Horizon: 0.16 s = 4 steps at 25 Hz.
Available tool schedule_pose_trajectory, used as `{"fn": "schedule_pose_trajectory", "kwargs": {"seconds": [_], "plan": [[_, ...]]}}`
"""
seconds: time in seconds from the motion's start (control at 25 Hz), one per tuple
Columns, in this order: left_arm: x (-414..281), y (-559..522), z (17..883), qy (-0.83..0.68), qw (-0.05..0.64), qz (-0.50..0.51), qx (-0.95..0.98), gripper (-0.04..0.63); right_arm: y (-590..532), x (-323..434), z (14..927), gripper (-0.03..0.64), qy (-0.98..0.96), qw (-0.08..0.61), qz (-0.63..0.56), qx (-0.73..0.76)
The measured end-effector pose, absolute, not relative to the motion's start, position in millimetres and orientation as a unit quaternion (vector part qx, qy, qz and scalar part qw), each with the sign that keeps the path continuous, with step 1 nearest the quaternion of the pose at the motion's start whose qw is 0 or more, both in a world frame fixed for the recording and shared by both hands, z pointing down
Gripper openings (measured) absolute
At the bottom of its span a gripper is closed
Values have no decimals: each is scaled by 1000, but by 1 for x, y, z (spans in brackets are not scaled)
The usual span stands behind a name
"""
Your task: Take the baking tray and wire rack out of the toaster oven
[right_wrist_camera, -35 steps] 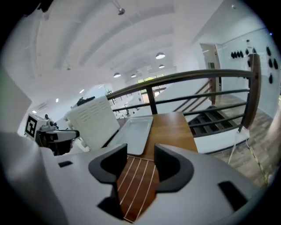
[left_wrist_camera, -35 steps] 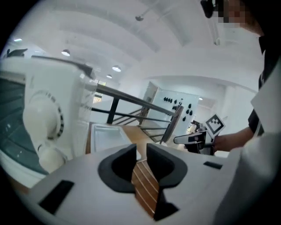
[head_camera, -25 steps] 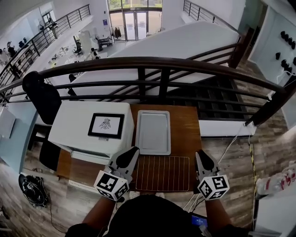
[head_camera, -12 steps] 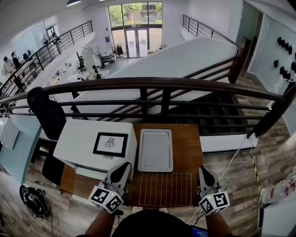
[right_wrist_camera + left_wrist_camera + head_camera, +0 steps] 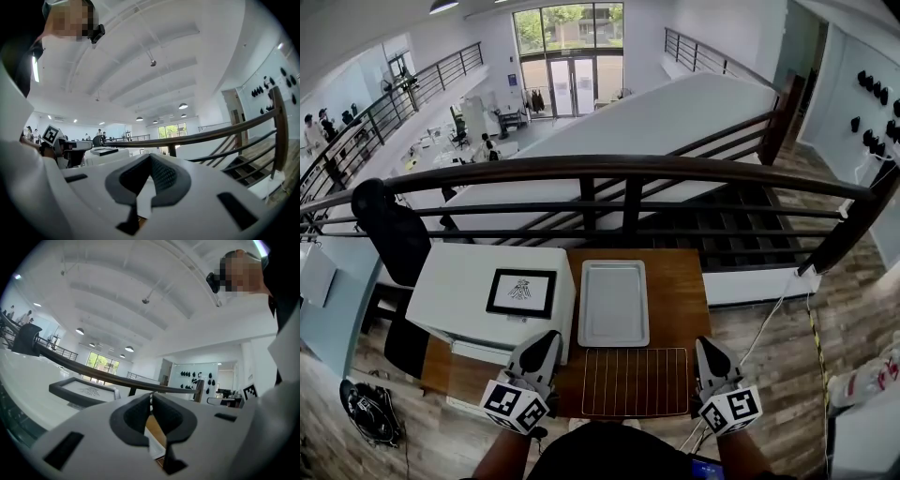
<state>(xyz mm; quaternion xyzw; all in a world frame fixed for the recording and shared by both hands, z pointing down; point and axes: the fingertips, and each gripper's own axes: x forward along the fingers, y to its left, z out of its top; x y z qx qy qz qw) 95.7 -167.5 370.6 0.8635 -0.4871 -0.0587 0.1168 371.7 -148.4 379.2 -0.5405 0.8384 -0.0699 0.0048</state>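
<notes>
Left tool [image 5: 546,341], right tool [image 5: 706,347] both clenched, empty; wire rack [image 5: 635,380] flat between them, long axis crosswise, baking tray [image 5: 614,302] beyond.

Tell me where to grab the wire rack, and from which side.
Probably its near edge, coming in level from the person's side: the wire rack lies flat, that edge sits by the front of the table, and the baking tray crowds its far side.

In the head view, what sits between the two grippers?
The metal wire rack, flat on the brown wooden table, lies between the left gripper and right gripper; the head view shows it.
</notes>
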Motion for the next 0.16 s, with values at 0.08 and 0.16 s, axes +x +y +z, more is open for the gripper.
{"fn": "schedule_pose_trajectory", "kwargs": {"seconds": [0.08, 0.16], "plan": [[94, -164, 373, -490, 121, -58, 862, 23, -146, 370, 381, -6, 840, 2, -76, -537], [92, -159, 375, -492, 128, -55, 859, 23, -141, 368, 383, -6, 842, -2, -84, -533]]}}
